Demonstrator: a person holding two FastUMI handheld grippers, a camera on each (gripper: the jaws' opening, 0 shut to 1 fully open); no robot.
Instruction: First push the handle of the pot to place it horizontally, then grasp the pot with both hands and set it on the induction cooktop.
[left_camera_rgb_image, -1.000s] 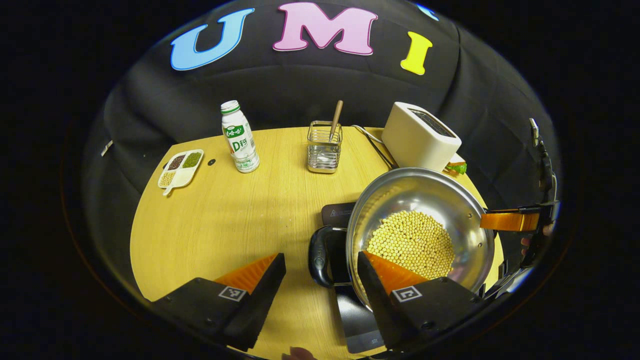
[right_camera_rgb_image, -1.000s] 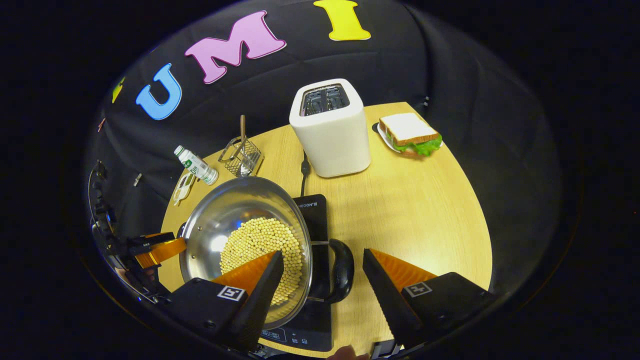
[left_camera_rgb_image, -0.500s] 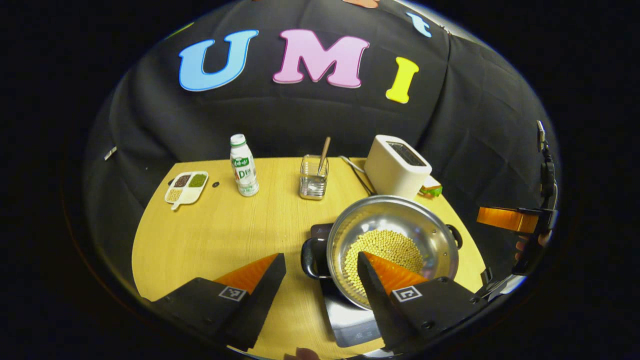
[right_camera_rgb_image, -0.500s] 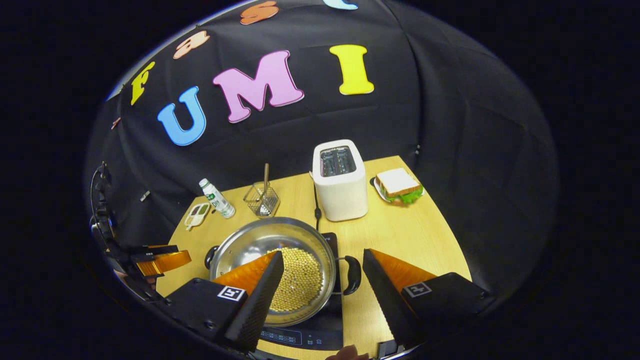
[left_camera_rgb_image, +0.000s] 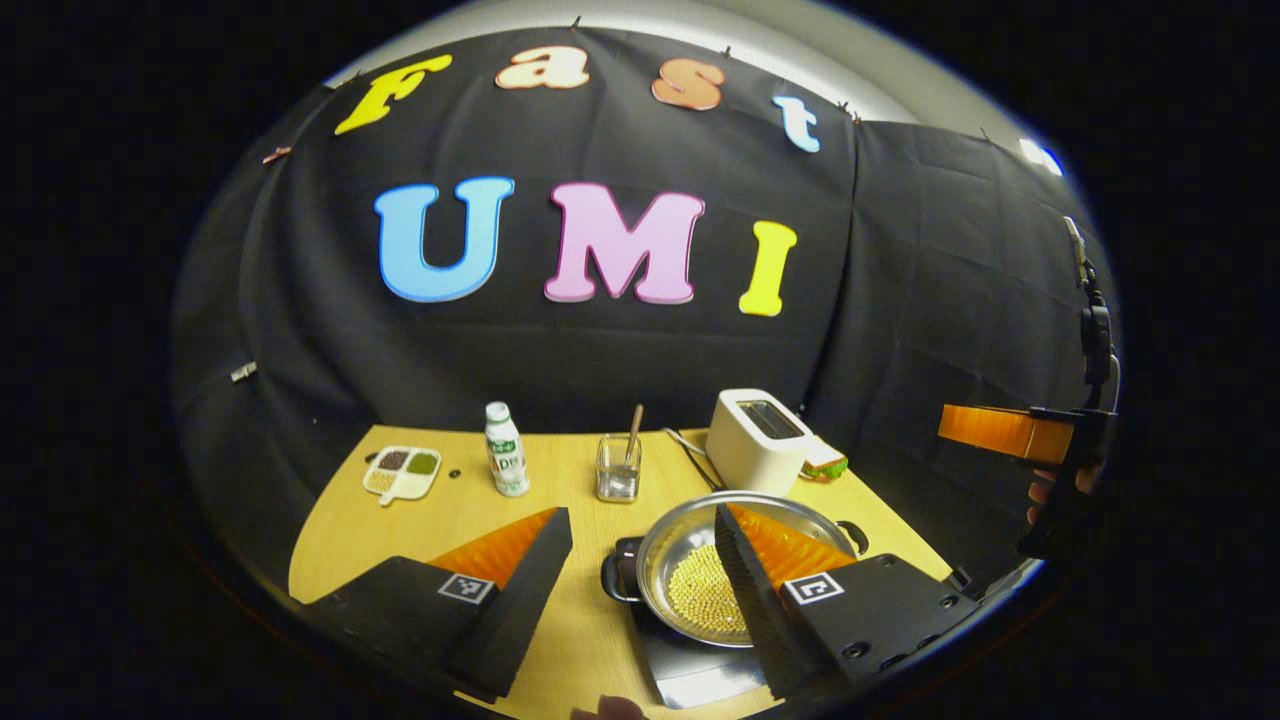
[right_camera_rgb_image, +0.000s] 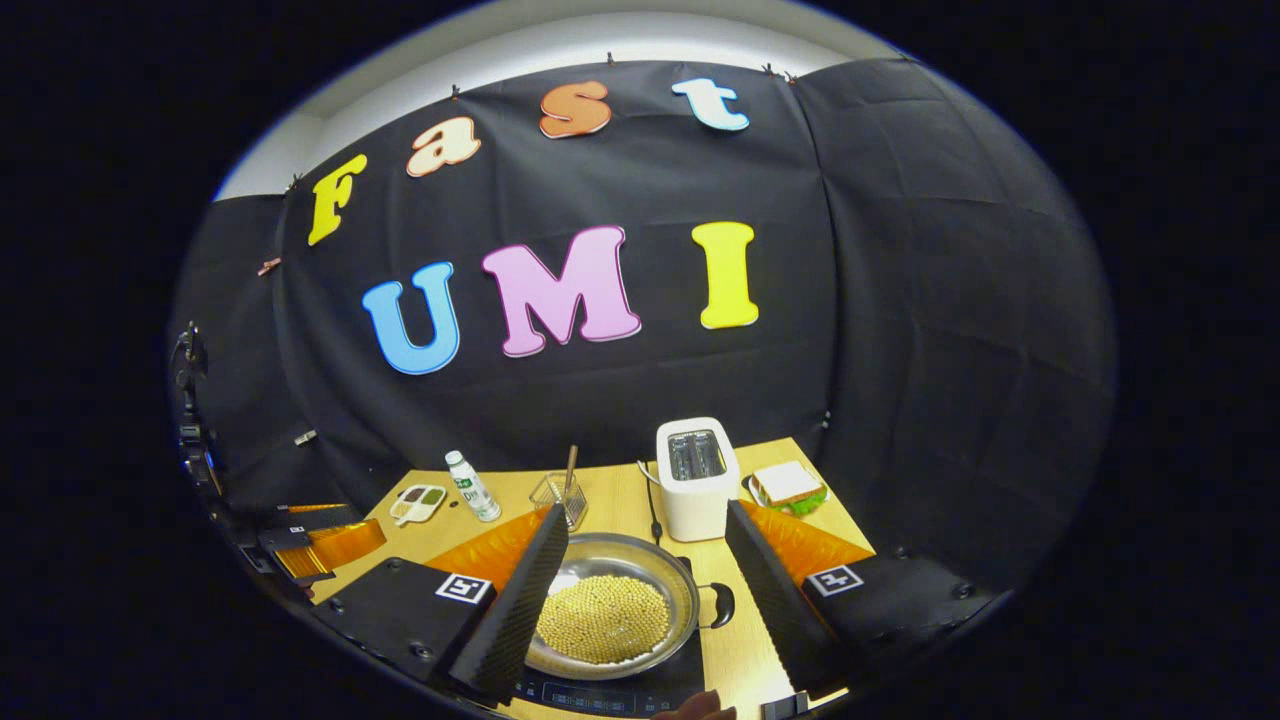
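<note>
On the cooktop (right_camera_rgb_image: 610, 690) sits the pot (right_camera_rgb_image: 612, 615) of beans, both handles level. The left gripper (left_camera_rgb_image: 640, 560) and right gripper (right_camera_rgb_image: 645, 560) have pulled up and away since a second ago, jaws spread and empty; the task looks finished.

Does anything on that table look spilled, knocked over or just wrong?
Nothing stands out. The pot sits level on the induction cooktop, its beans inside. The bottle and toaster stand upright.
</note>
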